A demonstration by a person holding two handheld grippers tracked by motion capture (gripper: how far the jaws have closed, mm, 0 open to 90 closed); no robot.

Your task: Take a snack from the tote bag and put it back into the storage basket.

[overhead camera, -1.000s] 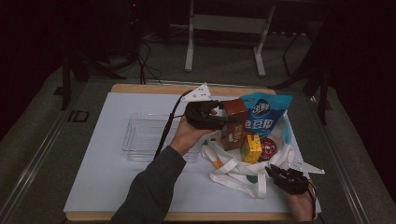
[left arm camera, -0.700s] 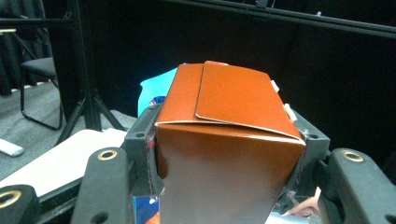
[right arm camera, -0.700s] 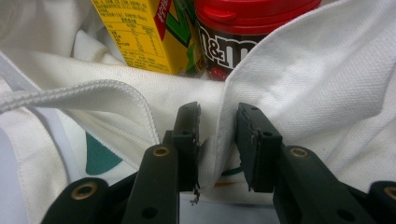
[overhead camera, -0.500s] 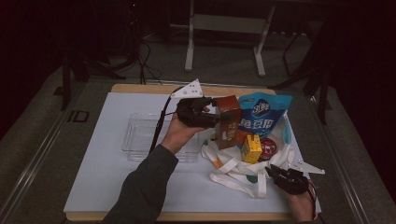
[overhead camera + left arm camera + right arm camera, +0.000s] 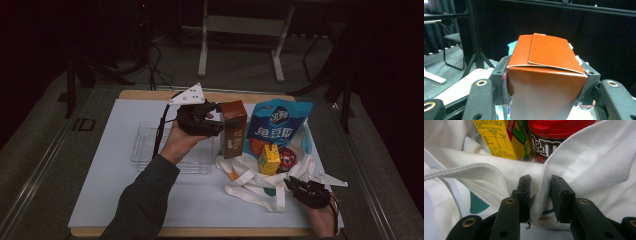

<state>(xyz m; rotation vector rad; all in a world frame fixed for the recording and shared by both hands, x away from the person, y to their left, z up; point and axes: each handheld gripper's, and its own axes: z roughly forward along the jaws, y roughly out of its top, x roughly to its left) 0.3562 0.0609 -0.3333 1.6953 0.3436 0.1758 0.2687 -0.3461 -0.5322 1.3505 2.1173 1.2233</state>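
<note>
The left gripper (image 5: 544, 100) is clamping its fingers on the sides of a brown carton (image 5: 233, 127), holding it upright above the table (image 5: 115, 200) beside a clear tray (image 5: 145, 145). The right gripper (image 5: 540, 192) is pinching a fold of the white bag (image 5: 584, 167), fingers nearly closed. Inside the bag are sitting a yellow box (image 5: 499, 137) and a red-lidded M&M's jar (image 5: 549, 137). A blue pouch (image 5: 277, 122) is showing white writing too small to read.
</note>
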